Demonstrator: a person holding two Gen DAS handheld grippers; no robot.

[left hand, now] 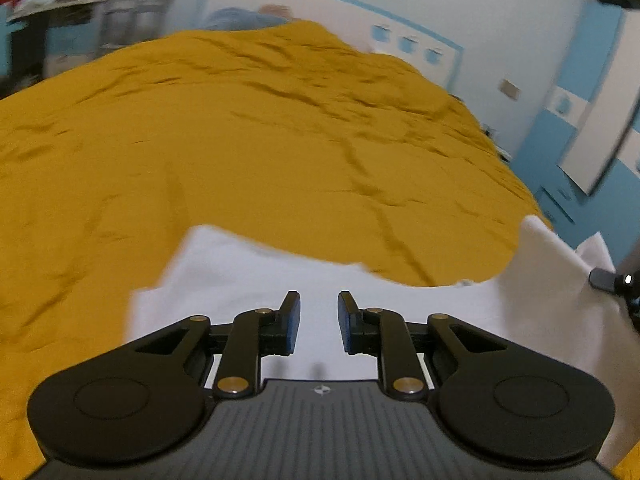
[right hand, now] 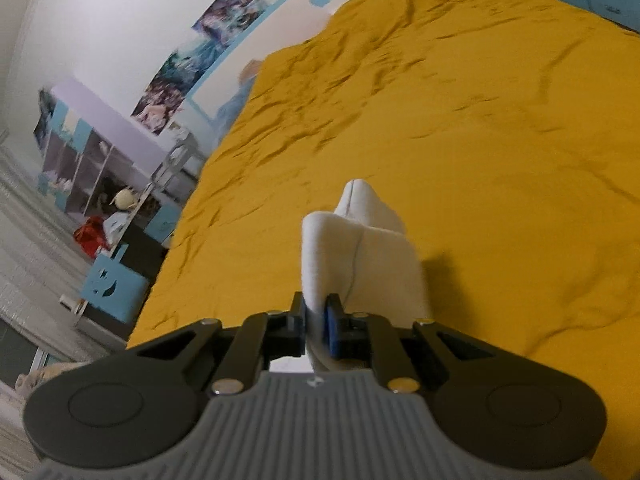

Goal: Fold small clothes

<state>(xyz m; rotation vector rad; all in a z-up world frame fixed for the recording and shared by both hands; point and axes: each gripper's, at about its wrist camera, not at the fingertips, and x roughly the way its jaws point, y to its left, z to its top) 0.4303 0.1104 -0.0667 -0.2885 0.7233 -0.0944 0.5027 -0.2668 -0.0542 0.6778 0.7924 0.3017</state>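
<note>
A small white garment [left hand: 256, 276] lies on a mustard-yellow bedspread [left hand: 240, 128]. In the left wrist view my left gripper [left hand: 319, 322] hovers over the garment's near part, open and empty. The garment's right edge [left hand: 560, 280] is lifted, and the tip of the right gripper [left hand: 608, 280] shows there at the frame's edge. In the right wrist view my right gripper [right hand: 316, 320] is shut on a bunched fold of the white garment [right hand: 360, 248], held above the bedspread [right hand: 460, 120].
A white and blue wall with apple cut-outs [left hand: 408, 44] runs behind the bed. A blue and white cabinet [left hand: 580, 120] stands at the right. Shelves with toys [right hand: 100, 184] and a blue box [right hand: 116, 284] stand on the floor left of the bed.
</note>
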